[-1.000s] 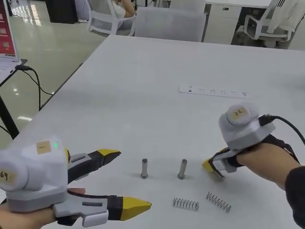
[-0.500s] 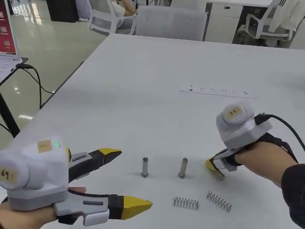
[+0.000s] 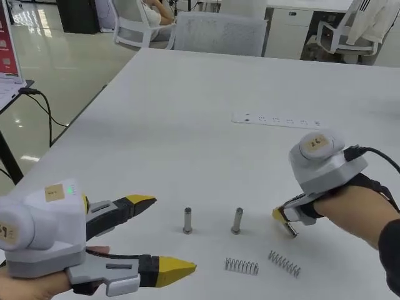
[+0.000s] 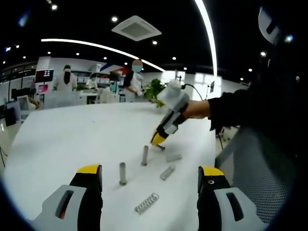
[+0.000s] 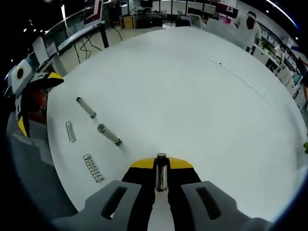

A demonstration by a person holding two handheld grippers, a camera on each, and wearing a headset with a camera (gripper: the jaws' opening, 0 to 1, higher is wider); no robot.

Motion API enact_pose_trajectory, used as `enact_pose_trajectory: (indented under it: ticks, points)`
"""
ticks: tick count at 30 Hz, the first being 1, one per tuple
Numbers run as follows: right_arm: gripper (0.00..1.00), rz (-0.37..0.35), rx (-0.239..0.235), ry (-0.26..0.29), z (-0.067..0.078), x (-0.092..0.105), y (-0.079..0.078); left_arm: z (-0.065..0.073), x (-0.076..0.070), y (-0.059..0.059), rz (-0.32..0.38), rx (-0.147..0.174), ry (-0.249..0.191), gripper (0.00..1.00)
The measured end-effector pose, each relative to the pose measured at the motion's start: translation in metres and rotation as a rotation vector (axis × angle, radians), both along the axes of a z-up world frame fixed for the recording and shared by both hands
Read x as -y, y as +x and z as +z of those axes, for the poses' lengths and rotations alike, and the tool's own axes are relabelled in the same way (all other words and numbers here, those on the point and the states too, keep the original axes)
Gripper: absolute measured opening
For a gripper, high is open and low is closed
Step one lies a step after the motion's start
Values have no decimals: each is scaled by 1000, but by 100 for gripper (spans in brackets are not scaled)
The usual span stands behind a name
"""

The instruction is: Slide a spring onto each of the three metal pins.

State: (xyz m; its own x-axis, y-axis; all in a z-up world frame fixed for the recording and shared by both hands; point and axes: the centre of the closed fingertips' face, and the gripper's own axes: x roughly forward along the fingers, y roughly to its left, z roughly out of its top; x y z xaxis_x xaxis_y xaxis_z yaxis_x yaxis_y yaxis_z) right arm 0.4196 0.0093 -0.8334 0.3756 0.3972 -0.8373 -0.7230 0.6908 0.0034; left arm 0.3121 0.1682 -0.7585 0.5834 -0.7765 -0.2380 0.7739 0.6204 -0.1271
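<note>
Right tongs [image 3: 285, 220] pinch a smooth steel pin [image 5: 160, 174].
Left tongs [image 3: 167, 235] gape empty; coiled springs [image 3: 242, 266] lie on the white surface [image 3: 206, 125].

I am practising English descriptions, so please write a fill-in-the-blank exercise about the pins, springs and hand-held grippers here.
1. ____ metal pins stand upright on the table.
2. The right hand-held gripper holds the last pin, making ____ pins in all.
3. The left hand-held gripper has its jaws ____.
4. The springs lie on the table; ____ of them is on a pin.
Missing words: two; three; open; none.
</note>
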Motion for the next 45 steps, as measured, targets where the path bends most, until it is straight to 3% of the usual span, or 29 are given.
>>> enact_pose_trajectory:
  ticks: [8, 20, 38, 45]
  points:
    - [5, 4, 34, 21, 13, 4, -13, 0, 2, -1, -6, 2, 6, 78]
    - [5, 14, 41, 26, 14, 3, -22, 1, 2, -3, -7, 6, 9, 78]
    - [5, 21, 36, 25, 14, 3, -26, 1, 3, -5, -13, 3, 12, 77]
    - [12, 22, 59, 36, 17, 2, -24, 2, 3, -5, -14, 5, 13, 77]
